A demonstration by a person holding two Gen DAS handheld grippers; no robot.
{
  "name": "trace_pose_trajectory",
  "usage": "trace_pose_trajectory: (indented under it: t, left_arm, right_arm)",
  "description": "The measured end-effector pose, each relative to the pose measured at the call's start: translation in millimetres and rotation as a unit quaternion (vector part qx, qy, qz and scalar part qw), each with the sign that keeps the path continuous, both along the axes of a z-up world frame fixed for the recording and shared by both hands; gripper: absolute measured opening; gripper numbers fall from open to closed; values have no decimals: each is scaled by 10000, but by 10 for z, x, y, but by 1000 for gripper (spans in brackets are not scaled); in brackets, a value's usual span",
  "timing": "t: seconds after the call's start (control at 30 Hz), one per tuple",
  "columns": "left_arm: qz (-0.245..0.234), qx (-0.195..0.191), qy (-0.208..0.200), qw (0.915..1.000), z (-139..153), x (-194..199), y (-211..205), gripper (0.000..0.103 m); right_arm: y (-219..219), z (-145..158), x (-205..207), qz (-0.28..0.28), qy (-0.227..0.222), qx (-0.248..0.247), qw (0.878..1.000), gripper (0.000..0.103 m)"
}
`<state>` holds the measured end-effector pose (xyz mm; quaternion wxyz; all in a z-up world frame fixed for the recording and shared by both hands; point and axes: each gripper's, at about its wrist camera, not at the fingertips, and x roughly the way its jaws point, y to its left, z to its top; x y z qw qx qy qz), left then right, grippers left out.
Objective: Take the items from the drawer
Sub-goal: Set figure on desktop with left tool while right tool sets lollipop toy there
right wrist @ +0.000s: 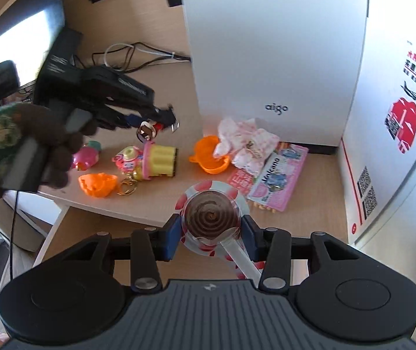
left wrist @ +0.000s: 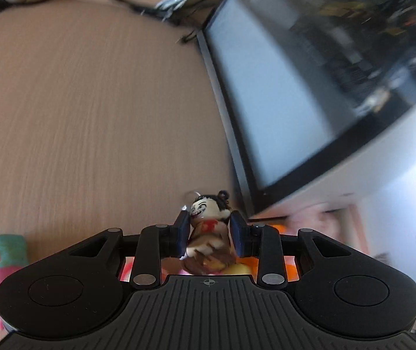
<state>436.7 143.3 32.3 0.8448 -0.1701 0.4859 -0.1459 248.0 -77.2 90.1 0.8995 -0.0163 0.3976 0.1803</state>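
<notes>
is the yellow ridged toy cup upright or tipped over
Tipped over: the yellow ridged toy cup lies on its side on the wooden desk, its pink-rimmed end facing left.

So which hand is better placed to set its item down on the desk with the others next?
Probably the right: its lollipop hangs just above the desk edge, near the toy pile. The left gripper holds its figurine higher.
</notes>
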Motion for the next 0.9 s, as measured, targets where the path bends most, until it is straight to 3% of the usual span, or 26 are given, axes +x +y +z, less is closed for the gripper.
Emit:
trace_pose_trajectory:
  t: [0.07,0.2,0.3,0.47,0.6,0.73,0.9]
  left_arm:
    - [73,120,33,9999,-86,54,-26,32]
    - [315,-52,-78,9995,-68,78,46,32]
    - [412,-214,-344,9983,77,-5,147,32]
    - [444,-90,-873,9952,416,-271,304,32]
    - [494,-166,-1113,9924,592,-687,482,32]
    - [563,-325,-1137,9914,633,-1164,684,32]
    - [496,-121,-949,9942,449,-1653,760,32]
  right_arm:
    - [-18,-29,7,-22,3,-13,10000,44]
    - [-28,-79,41,-32,9,-63,10000,44]
    - [20,-95,28,35,-76,-225,9997,44]
    - [281,-52,21,446,-505,-734,9950,44]
    - [650,-65,24,1145,-998,-1290,9799,44]
    - [964,-254,135,1947,-883,-1509,9651,44]
    - [1294,-601,211,2812,-943,-2280,9274,44]
